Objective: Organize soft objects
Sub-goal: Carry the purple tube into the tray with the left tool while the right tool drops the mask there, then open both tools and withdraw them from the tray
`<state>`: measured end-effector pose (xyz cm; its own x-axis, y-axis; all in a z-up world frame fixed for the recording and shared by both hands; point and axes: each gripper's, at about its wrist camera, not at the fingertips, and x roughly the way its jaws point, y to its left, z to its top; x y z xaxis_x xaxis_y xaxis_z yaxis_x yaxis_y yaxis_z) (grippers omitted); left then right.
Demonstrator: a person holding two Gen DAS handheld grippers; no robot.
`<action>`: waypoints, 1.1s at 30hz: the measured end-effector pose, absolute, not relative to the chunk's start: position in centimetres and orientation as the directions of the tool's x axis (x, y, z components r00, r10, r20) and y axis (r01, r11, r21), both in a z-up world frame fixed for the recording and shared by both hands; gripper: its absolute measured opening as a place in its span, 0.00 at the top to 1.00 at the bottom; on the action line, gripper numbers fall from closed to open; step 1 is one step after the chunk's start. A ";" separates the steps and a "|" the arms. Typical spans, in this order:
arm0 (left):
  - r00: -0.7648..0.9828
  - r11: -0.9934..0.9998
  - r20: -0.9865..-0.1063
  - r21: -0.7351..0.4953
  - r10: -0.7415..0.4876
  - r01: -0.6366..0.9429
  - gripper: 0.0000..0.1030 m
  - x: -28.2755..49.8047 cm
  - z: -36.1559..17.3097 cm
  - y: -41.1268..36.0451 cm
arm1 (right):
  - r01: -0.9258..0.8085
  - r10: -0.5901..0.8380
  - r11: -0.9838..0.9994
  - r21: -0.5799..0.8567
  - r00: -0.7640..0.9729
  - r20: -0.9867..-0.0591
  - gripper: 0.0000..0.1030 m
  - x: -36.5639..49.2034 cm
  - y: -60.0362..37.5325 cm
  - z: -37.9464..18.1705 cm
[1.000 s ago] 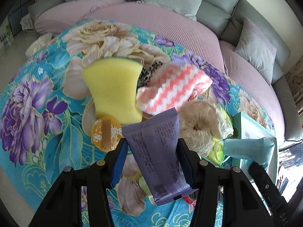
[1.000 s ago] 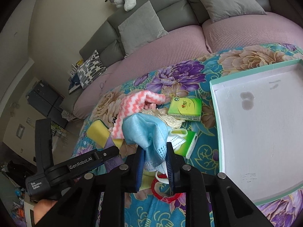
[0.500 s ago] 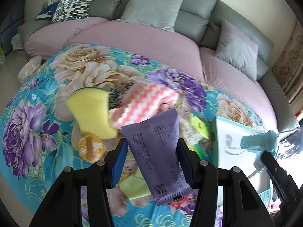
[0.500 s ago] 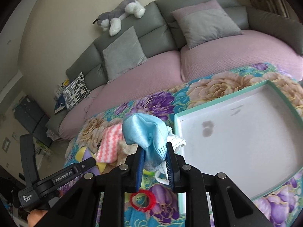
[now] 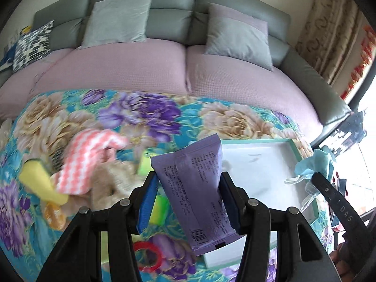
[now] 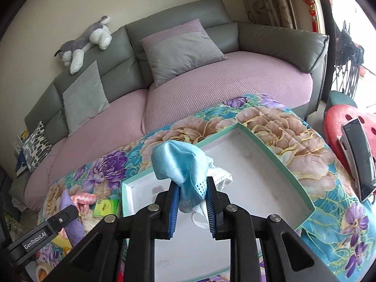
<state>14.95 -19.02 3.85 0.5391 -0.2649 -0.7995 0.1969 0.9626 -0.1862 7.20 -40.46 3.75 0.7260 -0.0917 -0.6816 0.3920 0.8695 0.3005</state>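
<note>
One purple packet (image 5: 199, 188) is clamped in the left tongs (image 5: 188, 199) above the worktop (image 5: 235, 119), beside one white tray (image 6: 258, 188). The right tongs (image 6: 190, 202) clamp one blue mask (image 6: 183, 164) over it. Only the left view shows the red ring (image 5: 148, 257).

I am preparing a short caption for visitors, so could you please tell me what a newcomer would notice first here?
Probably the two held items: the left hand-held gripper clamps a purple packet, and the right hand-held gripper grips a blue face mask over the white tray. Next, the loud floral cloth, with a pink-and-white striped cloth among the pile at left.
</note>
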 end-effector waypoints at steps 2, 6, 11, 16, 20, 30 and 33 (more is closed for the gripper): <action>0.529 0.954 -0.800 -0.182 -0.284 0.237 0.47 15.5 3.3 -20.8 | 0.418 -0.118 0.859 0.295 0.722 -0.682 0.78 7.4 -41.3 3.5; 0.508 0.946 -0.814 -0.149 -0.282 0.286 0.47 17.0 1.2 -24.1 | 0.446 -0.163 0.851 0.277 0.726 -0.668 0.78 7.8 -42.4 2.7; 0.490 0.940 -0.826 -0.127 -0.277 0.317 0.47 18.3 -0.7 -26.5 | 0.483 -0.189 0.838 0.254 0.693 -0.696 0.78 8.8 -43.7 0.8; 0.501 0.938 -0.823 -0.103 -0.268 0.332 0.31 19.0 -0.8 -27.9 | 0.516 -0.198 0.817 0.258 0.671 -0.714 0.75 8.7 -44.9 -0.3; 0.508 0.939 -0.818 -0.105 -0.270 0.329 0.23 19.1 -0.5 -28.2 | 0.518 -0.186 0.812 0.268 0.666 -0.723 0.73 8.7 -45.3 -0.6; 0.535 0.965 -0.818 -0.090 -0.212 0.245 0.10 19.8 -0.4 -26.0 | 0.520 -0.192 0.825 0.224 0.630 -0.753 0.27 8.9 -44.8 -1.0; 0.541 0.974 -0.820 -0.080 -0.186 0.213 0.09 20.1 -0.7 -25.2 | 0.528 -0.202 0.824 0.205 0.611 -0.765 0.17 9.0 -44.8 -1.2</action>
<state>20.14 -25.24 -0.67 0.5412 -0.1857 -0.8202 0.2131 0.9738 -0.0798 9.02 -44.77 -1.21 0.6114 -0.2015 -0.7652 0.5280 0.8241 0.2049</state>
